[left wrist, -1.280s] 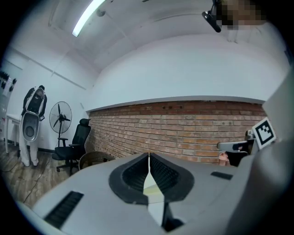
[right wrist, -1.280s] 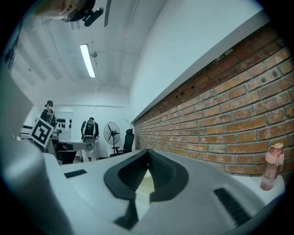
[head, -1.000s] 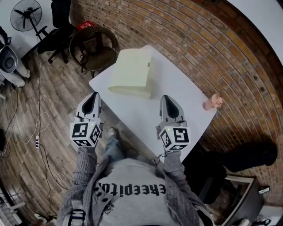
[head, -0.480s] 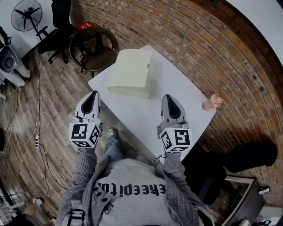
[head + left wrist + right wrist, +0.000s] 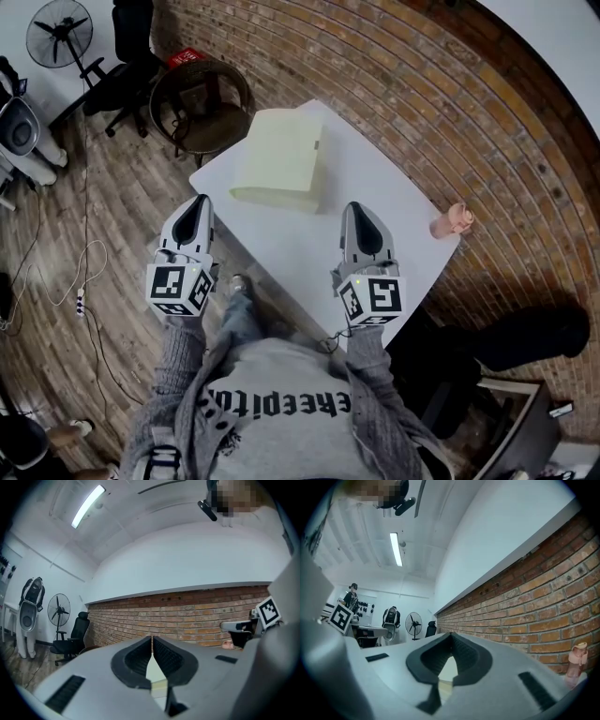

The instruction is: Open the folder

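While the folder [image 5: 278,159] lies shut at the tabletop's [image 5: 375,197] far left, your left tongs [image 5: 200,201] and right tongs [image 5: 355,207] hover clenched and empty near you, so you likely next reach for its cover edge.

You were working in an office-like workroom. Around you stood a black swivel chair [image 5: 127,42], a pedestal fan [image 5: 58,31] and a white table [image 5: 375,192] against a brick wall [image 5: 403,75]. A strip light [image 5: 87,506] ran along the ceiling.

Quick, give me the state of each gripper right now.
Left gripper: shut, jaws together, holding nothing.
Right gripper: shut, jaws together, holding nothing.
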Tool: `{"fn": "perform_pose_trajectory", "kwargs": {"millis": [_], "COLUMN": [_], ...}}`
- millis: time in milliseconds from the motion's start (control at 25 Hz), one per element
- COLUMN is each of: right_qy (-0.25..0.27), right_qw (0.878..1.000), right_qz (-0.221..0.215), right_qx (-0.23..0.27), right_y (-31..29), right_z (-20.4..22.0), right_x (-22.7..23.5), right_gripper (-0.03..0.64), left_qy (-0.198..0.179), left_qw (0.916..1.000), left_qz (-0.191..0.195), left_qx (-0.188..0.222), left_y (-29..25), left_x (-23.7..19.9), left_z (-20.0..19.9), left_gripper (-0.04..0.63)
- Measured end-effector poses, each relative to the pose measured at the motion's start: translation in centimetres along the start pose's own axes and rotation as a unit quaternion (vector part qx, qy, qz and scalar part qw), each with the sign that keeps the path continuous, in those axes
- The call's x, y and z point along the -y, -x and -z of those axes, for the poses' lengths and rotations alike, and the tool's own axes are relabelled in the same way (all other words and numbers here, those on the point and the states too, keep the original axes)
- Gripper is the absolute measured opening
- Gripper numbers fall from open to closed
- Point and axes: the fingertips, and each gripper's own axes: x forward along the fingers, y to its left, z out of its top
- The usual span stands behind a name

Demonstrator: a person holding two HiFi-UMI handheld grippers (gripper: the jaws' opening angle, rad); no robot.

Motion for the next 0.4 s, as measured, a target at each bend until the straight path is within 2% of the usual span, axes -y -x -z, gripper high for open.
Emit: {"fn": "perform_pose_trajectory", "kwargs": {"millis": [400], "right_qy": [-0.005], "right_qw": [1.0], "right_qz": [0.001], "right_qx": [0.0], "right_y": [-0.85], "right_z": [0.14], "right_x": [0.45], "right_gripper": [0.003], "left_qy": [-0.009], "left_qw": [1.0], "left_qz": [0.002], "left_qx": [-0.004], "left_y": [-1.04], "left_x": [-0.02], "left_z": [0.13], "left_gripper": [0.012]}}
